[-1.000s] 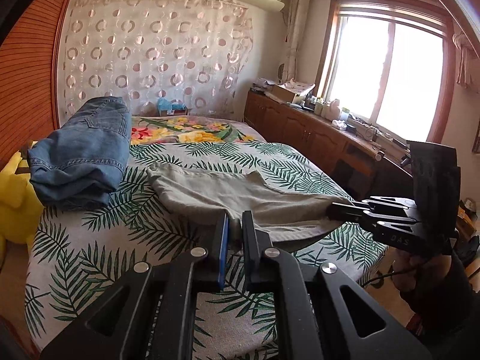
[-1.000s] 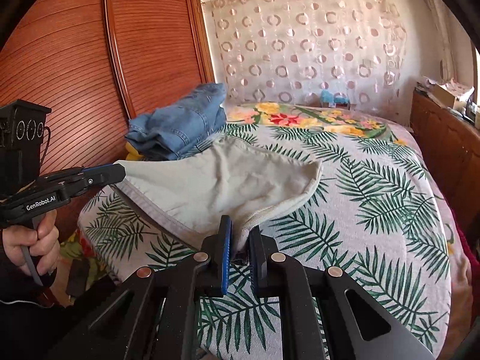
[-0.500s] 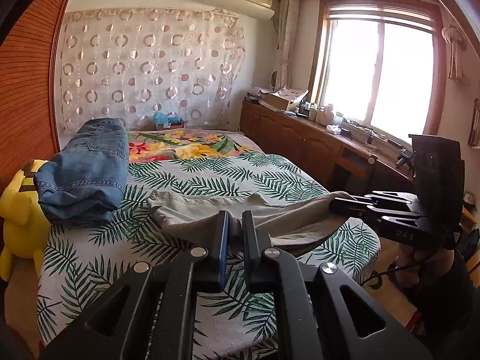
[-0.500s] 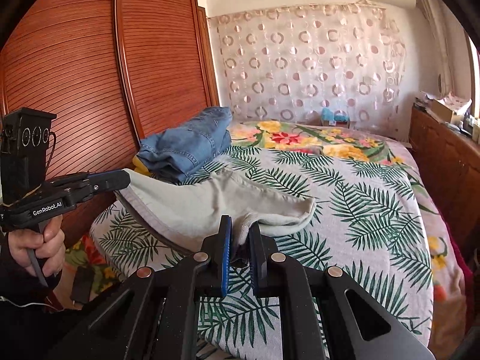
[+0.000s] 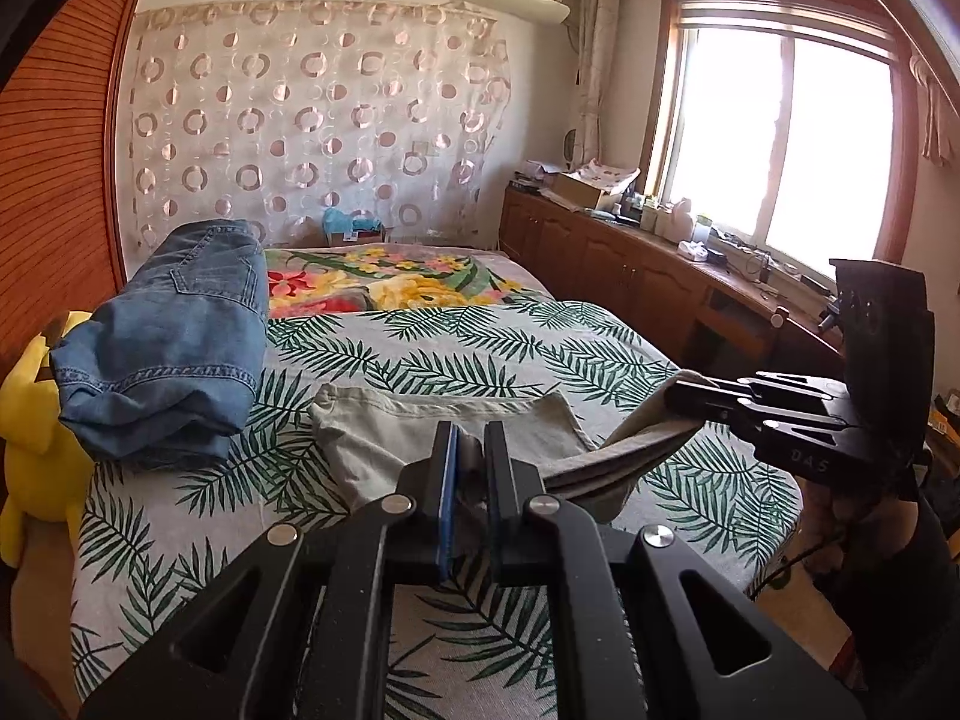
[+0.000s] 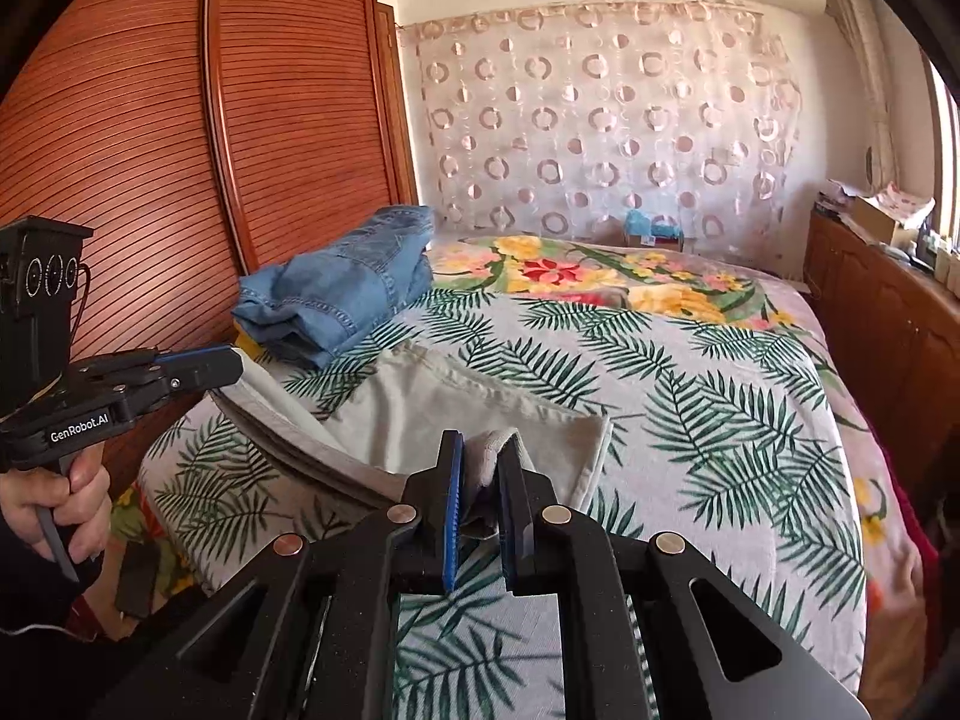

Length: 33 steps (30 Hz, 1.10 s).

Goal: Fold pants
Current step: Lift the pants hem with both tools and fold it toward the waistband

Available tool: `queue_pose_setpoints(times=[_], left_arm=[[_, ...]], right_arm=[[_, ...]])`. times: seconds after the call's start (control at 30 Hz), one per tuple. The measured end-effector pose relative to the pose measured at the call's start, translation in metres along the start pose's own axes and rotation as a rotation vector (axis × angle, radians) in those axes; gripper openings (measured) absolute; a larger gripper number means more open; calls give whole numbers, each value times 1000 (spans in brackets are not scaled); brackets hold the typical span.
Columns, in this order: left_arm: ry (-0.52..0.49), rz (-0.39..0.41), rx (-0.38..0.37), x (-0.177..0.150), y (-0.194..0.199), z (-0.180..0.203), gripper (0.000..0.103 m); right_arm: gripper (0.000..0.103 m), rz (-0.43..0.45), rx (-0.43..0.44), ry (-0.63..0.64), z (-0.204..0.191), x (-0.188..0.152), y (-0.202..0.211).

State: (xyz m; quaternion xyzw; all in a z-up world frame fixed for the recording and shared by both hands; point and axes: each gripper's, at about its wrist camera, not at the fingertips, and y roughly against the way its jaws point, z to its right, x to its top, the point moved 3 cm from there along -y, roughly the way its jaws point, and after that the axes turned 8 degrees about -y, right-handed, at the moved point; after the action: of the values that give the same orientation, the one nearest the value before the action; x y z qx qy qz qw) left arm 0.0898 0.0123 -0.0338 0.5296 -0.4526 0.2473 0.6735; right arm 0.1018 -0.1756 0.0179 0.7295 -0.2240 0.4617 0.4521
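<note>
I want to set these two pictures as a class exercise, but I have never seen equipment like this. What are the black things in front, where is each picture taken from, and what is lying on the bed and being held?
There is no robot here. A person holds a black two-finger tool in each hand, and each tool carries a wide-angle camera looking along its fingers. One picture comes from the left tool, the other from the right tool; each also shows the other tool at its side, with the hand gripping its handle.

Both tools are shut on the near edge of grey pants, one at each end, so that edge is lifted while the rest lies on the leaf-print bed. Folded jeans sit further back, touching a yellow plush toy at the bed's edge.
</note>
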Motion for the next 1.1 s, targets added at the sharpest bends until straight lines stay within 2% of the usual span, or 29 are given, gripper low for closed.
queue_pose_setpoints(times=[0.27, 0.4, 0.67, 0.87, 0.93, 1.03, 1.07, 1.1], left_arm=[[-14, 14, 27, 18, -10, -7, 10], [-20, -7, 45, 20, -25, -13, 10], [-5, -94, 68, 2, -61, -23, 10], [-2, -99, 80, 0, -67, -25, 10], [-25, -83, 100, 1, -65, -23, 13], [-24, -79, 101, 1, -63, -23, 26], [-15, -78, 92, 1, -63, -24, 34], [-7, -76, 87, 0, -62, -25, 47]], right_arm=[[10, 1, -34, 10, 0, 22, -34], [10, 3, -48, 14, 1, 30, -48], [10, -86, -77, 3, 7, 29, -98], [10, -118, -82, -5, 12, 30, -117], [10, -120, -82, -7, 12, 30, -121], [10, -118, -86, -4, 11, 30, -122], [10, -118, -87, -4, 11, 30, -122], [10, -119, -88, -5, 11, 30, -122]])
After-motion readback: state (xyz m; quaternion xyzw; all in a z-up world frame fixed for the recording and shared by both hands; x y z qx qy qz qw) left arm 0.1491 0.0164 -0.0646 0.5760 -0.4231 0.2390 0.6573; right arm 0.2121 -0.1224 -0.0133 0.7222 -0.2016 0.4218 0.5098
